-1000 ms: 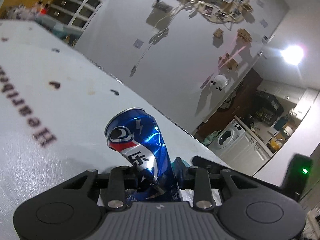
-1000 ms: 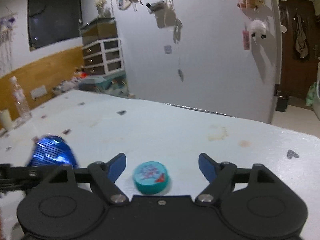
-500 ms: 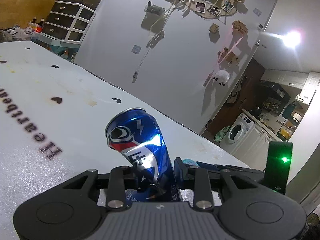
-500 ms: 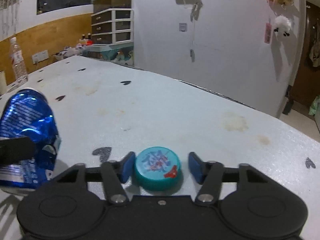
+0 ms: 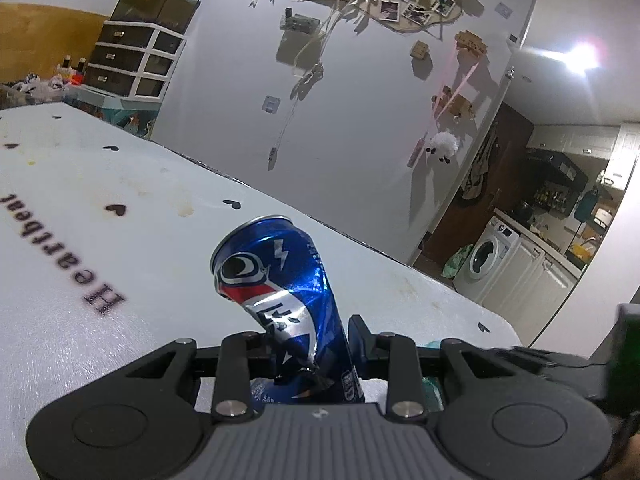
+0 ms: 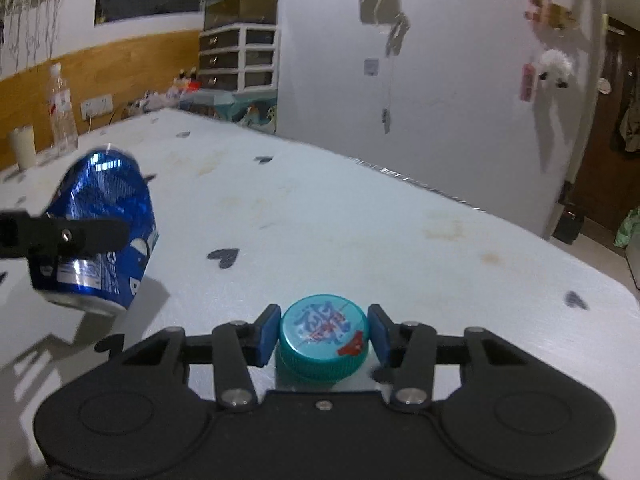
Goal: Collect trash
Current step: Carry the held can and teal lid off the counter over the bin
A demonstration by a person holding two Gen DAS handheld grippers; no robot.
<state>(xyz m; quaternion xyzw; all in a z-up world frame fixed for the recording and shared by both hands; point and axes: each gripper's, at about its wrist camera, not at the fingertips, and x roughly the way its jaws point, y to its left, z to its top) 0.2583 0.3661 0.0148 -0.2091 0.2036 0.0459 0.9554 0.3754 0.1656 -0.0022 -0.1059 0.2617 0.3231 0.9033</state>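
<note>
Looks like someone's home: a washing machine (image 5: 486, 254) and kitchen counter (image 5: 536, 236) through the doorway, photos (image 5: 404, 10) pinned on the wall, a drawer unit (image 6: 239, 58) past the table's far corner.

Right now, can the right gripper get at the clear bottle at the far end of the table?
Probably not as it stands: the right gripper is already closed on the teal cap, and the clear bottle stands far across the table.

Can (image 5: 280, 300): thin metal, glossy blue, dented and creasing, catching glare. Cap (image 6: 324, 334): teal plastic, smooth printed top, ribbed rim. Tabletop (image 6: 360, 224): matt white, finely textured, showing stains. Fingers (image 6: 267, 334): black matt plastic, blue pads.
</note>
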